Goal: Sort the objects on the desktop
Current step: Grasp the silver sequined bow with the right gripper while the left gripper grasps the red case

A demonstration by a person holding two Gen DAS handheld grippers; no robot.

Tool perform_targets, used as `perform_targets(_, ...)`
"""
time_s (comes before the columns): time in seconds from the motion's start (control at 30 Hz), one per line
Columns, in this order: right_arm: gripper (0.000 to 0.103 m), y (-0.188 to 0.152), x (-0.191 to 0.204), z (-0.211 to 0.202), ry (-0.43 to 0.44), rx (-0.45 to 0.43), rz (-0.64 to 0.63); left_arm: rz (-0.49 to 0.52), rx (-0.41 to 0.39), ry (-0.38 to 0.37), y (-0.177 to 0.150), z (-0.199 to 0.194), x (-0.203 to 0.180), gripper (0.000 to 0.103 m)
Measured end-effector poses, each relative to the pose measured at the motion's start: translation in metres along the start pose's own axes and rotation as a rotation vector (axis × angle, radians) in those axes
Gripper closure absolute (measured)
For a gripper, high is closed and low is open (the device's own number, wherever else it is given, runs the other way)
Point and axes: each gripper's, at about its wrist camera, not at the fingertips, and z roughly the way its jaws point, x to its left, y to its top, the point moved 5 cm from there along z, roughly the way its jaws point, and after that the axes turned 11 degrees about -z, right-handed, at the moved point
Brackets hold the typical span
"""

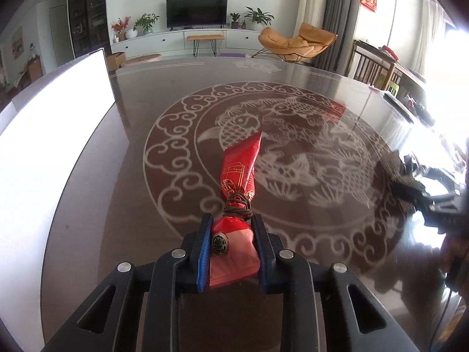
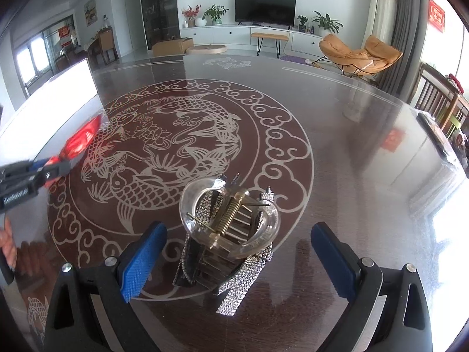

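My left gripper (image 1: 231, 249) is clenched on a red foil packet tied with brown cord (image 1: 239, 176) — my right gripper (image 2: 234, 261) stands released around a clear rhinestone hair claw (image 2: 228, 226).

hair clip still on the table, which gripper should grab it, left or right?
Right. The right gripper is open, with its blue pads either side of the hair clip on the table. The left gripper is shut on a red packet, so probably not free.
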Motion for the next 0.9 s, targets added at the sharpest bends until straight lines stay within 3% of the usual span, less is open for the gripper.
perform_targets(0.07, 0.004, 0.001, 0.000, 0.000, 0.000, 0.004, -0.001, 0.016, 0.005, 0.012, -0.019, -0.015, -0.003, 0.074)
perform_targets(0.13, 0.004, 0.001, 0.001, 0.002, -0.001, 0.014, -0.009, 0.031, 0.013, 0.014, -0.028, -0.021, -0.006, 0.056)
perform_targets(0.17, 0.004, 0.001, 0.002, 0.003, -0.001, 0.019, -0.013, 0.040, 0.020, 0.011, -0.030, -0.022, -0.009, 0.052)
perform_targets(0.27, 0.004, 0.001, 0.002, 0.005, 0.015, 0.023, -0.014, 0.077, 0.040, 0.030, -0.030, -0.019, -0.016, 0.040)
perform_targets(0.47, 0.001, -0.001, 0.002, 0.007, 0.075, 0.024, -0.004, 0.054, 0.072, 0.033, -0.019, -0.005, -0.017, 0.011)
perform_targets(0.5, 0.001, -0.001, 0.003, 0.007, 0.076, 0.024, -0.004, 0.061, 0.078, 0.037, -0.020, -0.003, -0.018, 0.002)
perform_targets(0.73, 0.000, -0.003, 0.010, 0.011, 0.041, 0.050, -0.041, 0.073, 0.103, 0.027, -0.020, -0.001, -0.015, 0.000)
perform_targets(0.9, 0.000, -0.004, 0.010, 0.010, 0.046, 0.050, -0.039, 0.095, 0.210, 0.047, -0.011, 0.008, -0.022, 0.000)
